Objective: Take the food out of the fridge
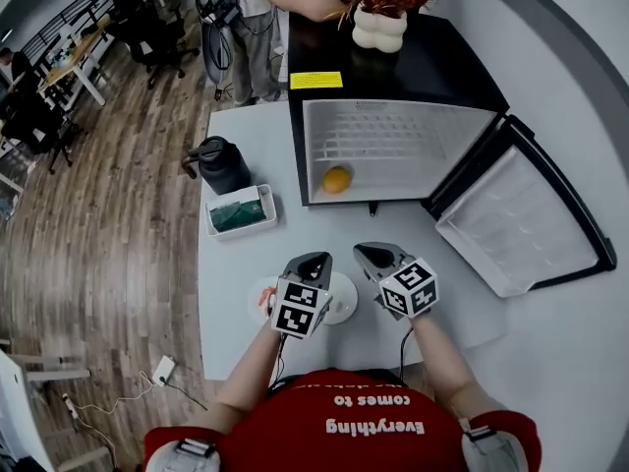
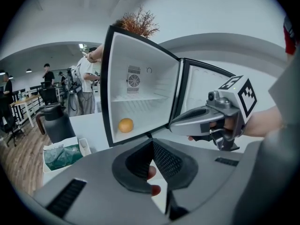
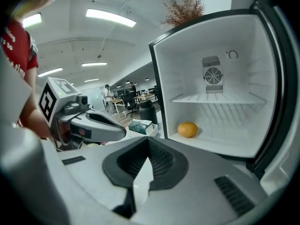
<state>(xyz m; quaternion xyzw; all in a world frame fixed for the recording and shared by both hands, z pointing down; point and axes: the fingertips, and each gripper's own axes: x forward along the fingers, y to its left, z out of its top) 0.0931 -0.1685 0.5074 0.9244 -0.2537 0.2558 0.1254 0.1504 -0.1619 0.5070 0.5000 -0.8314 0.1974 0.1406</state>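
Left gripper (image 1: pixel 316 260) and right gripper (image 1: pixel 369 252), both pairs of jaws clenched on nothing, side by side above white table (image 1: pixel 246 126); black fridge (image 1: pixel 432 67) at table's far end, door (image 1: pixel 511 214) swung wide; white plate (image 1: pixel 344 298) under left gripper; one orange (image 1: pixel 337 179), resting on fridge's floor, left side.

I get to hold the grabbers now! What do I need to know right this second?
The left gripper has its jaws together and hovers over the white plate on the table. Reddish bits show through its gap, probably the something reddish on that plate, too small to name.
The right gripper is shut and empty, beside the left one, facing the fridge.
Done: the fridge door is wide open.
Left to do: one orange lies on the fridge floor. Open a gripper, reach in, grip it gently and bring it out to the table.
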